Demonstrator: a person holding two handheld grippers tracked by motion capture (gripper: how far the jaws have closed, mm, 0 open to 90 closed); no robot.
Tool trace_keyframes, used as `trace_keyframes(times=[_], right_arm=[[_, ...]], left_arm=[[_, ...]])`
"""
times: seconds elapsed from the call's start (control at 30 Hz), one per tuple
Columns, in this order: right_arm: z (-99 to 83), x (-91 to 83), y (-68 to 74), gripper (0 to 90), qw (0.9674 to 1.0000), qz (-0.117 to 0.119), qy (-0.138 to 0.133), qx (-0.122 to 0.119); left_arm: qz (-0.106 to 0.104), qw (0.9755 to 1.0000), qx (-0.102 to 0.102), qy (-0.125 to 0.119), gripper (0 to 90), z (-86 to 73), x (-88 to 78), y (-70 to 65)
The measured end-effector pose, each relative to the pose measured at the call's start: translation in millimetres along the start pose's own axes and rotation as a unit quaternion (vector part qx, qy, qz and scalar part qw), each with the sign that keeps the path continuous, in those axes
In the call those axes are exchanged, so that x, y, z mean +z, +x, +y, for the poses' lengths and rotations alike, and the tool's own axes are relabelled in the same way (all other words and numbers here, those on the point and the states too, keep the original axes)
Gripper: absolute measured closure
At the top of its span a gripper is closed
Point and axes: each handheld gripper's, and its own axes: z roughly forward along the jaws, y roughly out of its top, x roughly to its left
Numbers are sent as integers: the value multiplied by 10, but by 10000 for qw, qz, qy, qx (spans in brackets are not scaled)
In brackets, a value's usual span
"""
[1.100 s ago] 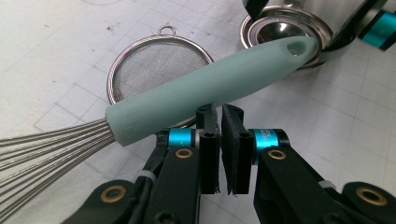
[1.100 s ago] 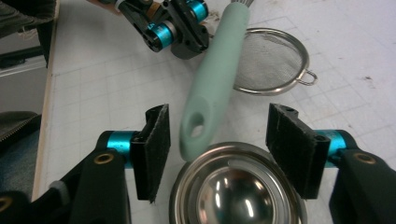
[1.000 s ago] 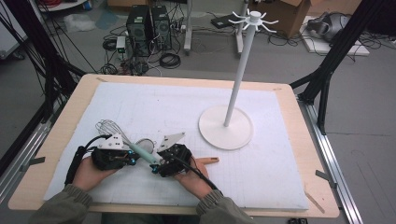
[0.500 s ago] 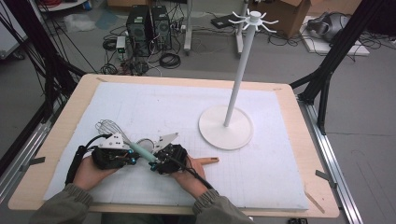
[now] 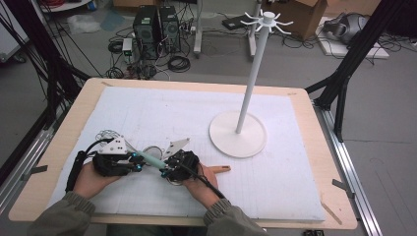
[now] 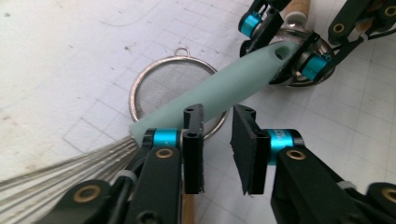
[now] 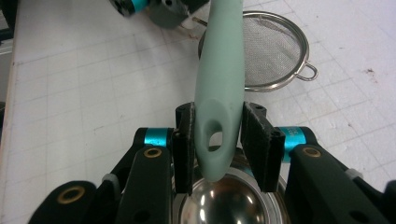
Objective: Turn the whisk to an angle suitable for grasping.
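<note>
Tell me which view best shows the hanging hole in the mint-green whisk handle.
Right gripper view: the hole faces the camera, between the right gripper jaws. Left gripper view shows it obliquely at the far tip; high view is too small to tell.

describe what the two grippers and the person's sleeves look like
Both the left gripper and the right gripper are black, with flat black jaws, bright blue rings and brass-coloured pivot screws. Each carries a grey three-cornered plate and trails a black cable. The sleeves are olive green.
</note>
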Motion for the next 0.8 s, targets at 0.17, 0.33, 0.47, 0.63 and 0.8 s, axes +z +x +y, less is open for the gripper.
trace_keyframes(times=[0.17, 0.33, 0.47, 0.63, 0.8], right_arm=[[0, -21, -6, 660, 10000, 17, -61, -11], [-4, -53, -6, 660, 10000, 40, -65, 3], [-7, -92, -17, 662, 9999, 50, -97, -13], [-15, -129, -18, 661, 9999, 87, -97, 1], [-16, -167, -9, 661, 9999, 62, -115, -11]], left_arm=[[64, 10000, 66, 31, 652, 37, -45, 43], [64, 9999, 100, 46, 610, 34, -70, 62], [63, 9999, 119, 52, 570, 30, -63, 76], [74, 9999, 152, 14, 524, 47, -59, 79], [68, 9993, 343, 99, 497, 94, -52, 92]])
